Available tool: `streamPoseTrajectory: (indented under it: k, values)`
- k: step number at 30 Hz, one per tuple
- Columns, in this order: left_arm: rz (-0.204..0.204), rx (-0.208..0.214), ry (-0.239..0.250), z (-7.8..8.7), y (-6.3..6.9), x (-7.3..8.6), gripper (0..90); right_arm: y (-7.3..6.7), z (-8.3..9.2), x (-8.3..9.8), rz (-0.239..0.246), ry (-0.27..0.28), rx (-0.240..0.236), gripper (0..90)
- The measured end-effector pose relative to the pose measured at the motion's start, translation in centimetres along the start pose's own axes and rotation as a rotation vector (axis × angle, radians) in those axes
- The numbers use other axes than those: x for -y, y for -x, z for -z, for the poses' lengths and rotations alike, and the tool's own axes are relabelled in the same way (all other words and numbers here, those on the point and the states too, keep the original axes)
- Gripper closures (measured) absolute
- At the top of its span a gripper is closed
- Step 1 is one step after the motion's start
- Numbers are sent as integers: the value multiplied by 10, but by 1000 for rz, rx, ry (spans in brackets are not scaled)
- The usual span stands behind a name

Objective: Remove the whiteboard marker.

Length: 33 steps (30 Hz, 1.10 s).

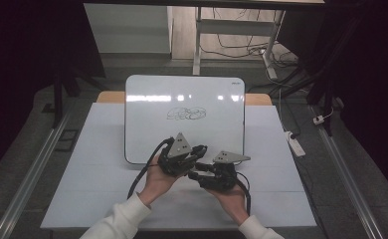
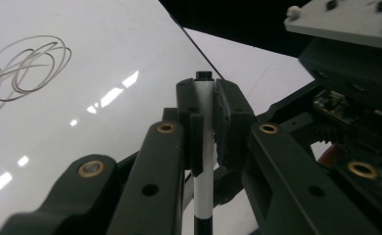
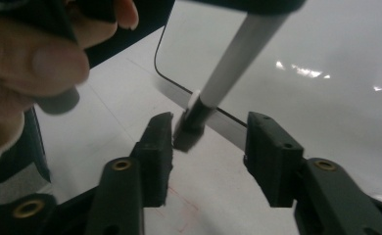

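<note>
High view: left gripper (image 1: 198,150) and right gripper (image 1: 194,176) meeting at the near edge of the glossy white rectangular whiteboard (image 1: 184,99), grey scribble (image 1: 186,114) toward twelve o'clock from them.

Left gripper view: jaws clamped tight on the slim white marker with black cap (image 2: 204,142), standing upright between the pads, black end poking out at twelve o'clock. Scribble at ten o'clock.

Right gripper view: jaws partly open, not touching anything. Marker's black cap (image 3: 191,125) hanging between them, nearer the nine o'clock jaw, white barrel slanting up toward one o'clock.
</note>
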<state>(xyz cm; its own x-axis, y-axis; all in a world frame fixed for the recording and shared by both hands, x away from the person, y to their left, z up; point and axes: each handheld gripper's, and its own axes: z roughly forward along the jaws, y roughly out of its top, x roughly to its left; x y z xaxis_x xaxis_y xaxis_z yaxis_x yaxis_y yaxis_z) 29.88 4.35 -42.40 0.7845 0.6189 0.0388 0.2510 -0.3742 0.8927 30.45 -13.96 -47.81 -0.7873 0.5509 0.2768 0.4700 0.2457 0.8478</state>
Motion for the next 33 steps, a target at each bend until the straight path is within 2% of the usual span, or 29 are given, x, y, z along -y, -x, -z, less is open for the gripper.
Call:
streamPoseTrajectory:
  k: [7, 12, 16, 19, 20, 22, 25, 27, 29, 30, 31, 33]
  values:
    - [4, 1, 11, -3, 4, 0, 812, -1, -8, -1, -46, -19, -1, 709]
    - [7, -8, 15, -4, 4, 0, 811, 1, -9, -1, -84, -40, 26, 745]
    - [4, -17, 21, -5, 6, 1, 809, 3, -9, -1, -92, -52, 42, 759]
    - [24, -13, 43, -1, 5, 1, 787, 6, -7, -1, -98, -46, 49, 773]
    - [36, -10, 44, 1, 3, 1, 747, 7, -6, -1, -93, -42, 49, 773]
    - [49, -6, 36, 10, -2, 3, 646, 7, -4, -1, -68, -35, 56, 774]
    - [77, -12, 20, 29, -14, 12, 547, 8, 0, -3, -24, -7, 58, 774]
    - [98, -26, 0, 45, -23, 24, 503, 10, 4, -4, 3, 19, 68, 774]
    - [137, -33, -14, 62, -31, 39, 476, 13, 8, -6, 17, 46, 74, 774]
    - [137, -33, -14, 62, -31, 39, 469, 15, 9, -8, 23, 63, 76, 774]
    - [167, -43, -36, 77, -39, 57, 463, 16, 11, -9, 33, 79, 78, 774]
    - [188, -62, -67, 91, -44, 76, 453, 19, 15, -13, 53, 109, 95, 774]
